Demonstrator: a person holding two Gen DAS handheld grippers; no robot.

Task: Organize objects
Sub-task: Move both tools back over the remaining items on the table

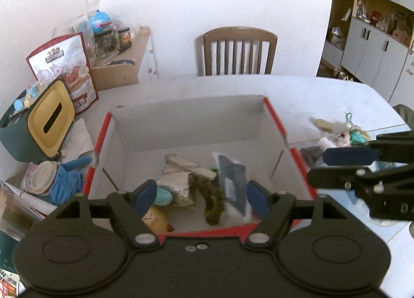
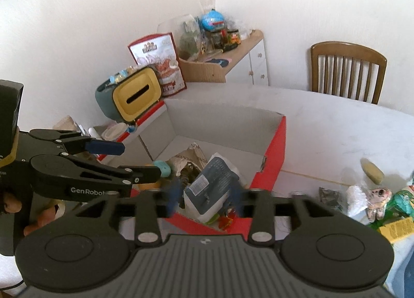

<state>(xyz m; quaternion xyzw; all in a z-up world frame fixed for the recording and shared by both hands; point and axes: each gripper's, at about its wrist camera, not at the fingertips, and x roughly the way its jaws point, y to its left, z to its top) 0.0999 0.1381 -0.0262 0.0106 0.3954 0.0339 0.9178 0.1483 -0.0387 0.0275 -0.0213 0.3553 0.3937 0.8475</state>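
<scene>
Right, both your grippers sit at the near rim of the red box (image 1: 275,117). Left gripper (image 1: 201,198) is spread wide, nothing between the pads, poised over the box's near edge. Right gripper (image 2: 205,198) also looks spread with nothing clamped, though its fingertips are motion-blurred; the dark blue pouch (image 2: 213,184) shows between them but lies in the box, and I see no pad touching it.

Box already holds the pouch, a crumpled paper packet (image 1: 178,176), a fuzzy olive piece (image 1: 214,202) and a teal round thing (image 1: 163,196).

What's left, by my read, is the loose pile on the white table (image 2: 323,127), outside the box's right wall: a small doll figure (image 2: 376,198), a green-wrapped item (image 2: 399,201), a yellow packet (image 2: 396,229), and a tan oblong piece (image 2: 372,170) set apart farther back.

Key relation: that pile lies to your right of the box, so the right gripper is clearly nearer; the left would have to cross over the box. The tan piece's long axis runs diagonally, far-left to near-right, so I'd turn the jaws across it.
</scene>
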